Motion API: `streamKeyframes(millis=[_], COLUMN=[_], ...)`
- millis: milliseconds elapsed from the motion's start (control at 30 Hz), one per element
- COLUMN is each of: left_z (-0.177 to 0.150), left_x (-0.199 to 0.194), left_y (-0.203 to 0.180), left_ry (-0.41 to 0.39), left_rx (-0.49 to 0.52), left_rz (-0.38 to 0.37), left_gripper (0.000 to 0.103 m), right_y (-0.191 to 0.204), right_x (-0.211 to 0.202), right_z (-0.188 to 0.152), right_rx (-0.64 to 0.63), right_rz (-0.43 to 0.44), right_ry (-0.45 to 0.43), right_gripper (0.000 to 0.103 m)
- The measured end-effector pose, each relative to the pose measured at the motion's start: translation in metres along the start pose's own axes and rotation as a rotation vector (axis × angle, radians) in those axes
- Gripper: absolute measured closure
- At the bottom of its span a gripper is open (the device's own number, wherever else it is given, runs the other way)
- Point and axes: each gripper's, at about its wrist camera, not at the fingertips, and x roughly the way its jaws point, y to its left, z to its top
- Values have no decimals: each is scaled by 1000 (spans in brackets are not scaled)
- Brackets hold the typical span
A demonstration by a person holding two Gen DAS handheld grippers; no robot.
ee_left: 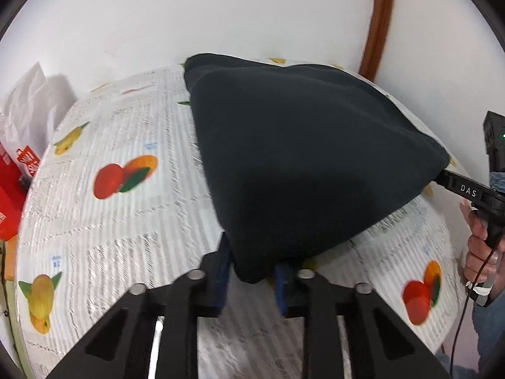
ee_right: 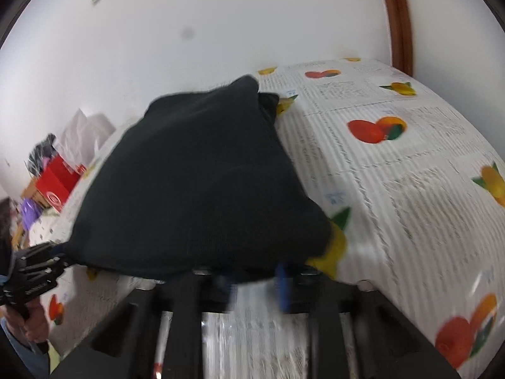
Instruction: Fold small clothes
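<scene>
In my left wrist view, a red box (ee_left: 8, 189) and white crumpled paper (ee_left: 28, 101) sit at about nine and ten o'clock beside the table (ee_left: 110, 221), whose cloth is printed with fruit and lines of text. My left gripper (ee_left: 252, 279) sits at six o'clock with its blue pads (ee_left: 221, 271) pinching the near corner of the black garment (ee_left: 300, 158), which fills the middle, lifted off the cloth there and stretched taut. At three o'clock my right gripper (ee_left: 442, 177) grips the garment's other corner, my right hand (ee_left: 479, 249) on its handle. In the right wrist view my left gripper (ee_right: 63, 252) holds a corner at eight o'clock; the garment (ee_right: 202, 183) spans the centre, and my right gripper (ee_right: 252, 281) at six o'clock is clamped on its near edge, though blur hides the pads. The fruit-printed table (ee_right: 410, 189) spreads toward three o'clock.
</scene>
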Motion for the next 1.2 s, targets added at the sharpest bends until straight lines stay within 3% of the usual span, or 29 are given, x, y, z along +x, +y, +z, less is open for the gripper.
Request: streamKeyframes(millis=[367,600,700,800,867,933,1200], left_z=[40,21,17,18,24,31,53], left_x=[32,24,14,-3,-12,-16,16], left_y=[40,42,47,50,51,49,44], left_ry=[18,64,61,18,-11,-33,-3], left_rx=[-122,-118,-156,-169,-170,-168,-156], left_rz=[85,32,-28,-23,-13,6,39], left_gripper=[90,90,90,83,66,60,60], right_y=[19,-1,-11,-7,1,12,18], right_x=[50,20,-3,-19,-20,-13,37], right_z=[46,23,27,45,56,67,59], right_rx=[0,-70,-63,-51,-57,-72,-56], right_rz=[28,-50,-49,-22,-9,-10,-79], right_ry=[-4,59,16,-53,-79,-102,0], right_gripper=[93,91,88,86,81,79,79])
